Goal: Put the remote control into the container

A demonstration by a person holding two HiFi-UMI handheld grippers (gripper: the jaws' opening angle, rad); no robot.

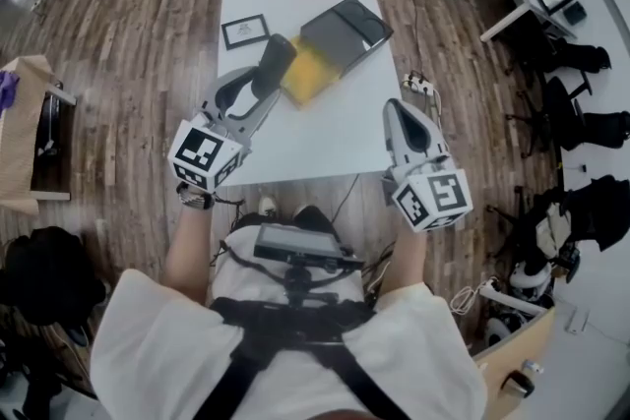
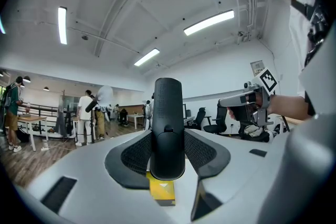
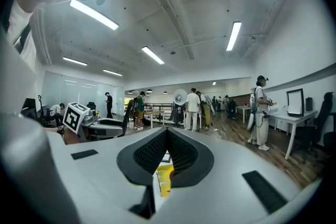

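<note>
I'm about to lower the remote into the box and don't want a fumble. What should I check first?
1. Remote control clamped in left gripper: ok, it stands upright between the jaws.
2. Container open: ok, its black lid is folded back.
3. Remote over the opening: cannot tell; the head view shows it at the container's left edge.
4. Container inside free: cannot tell, it is partly hidden.
5. Right gripper out of the way: ok, it is shut and empty, to the container's right.

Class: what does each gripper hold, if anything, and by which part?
Left gripper: the black remote control, clamped by its lower end. Right gripper: nothing, jaws together.
</note>
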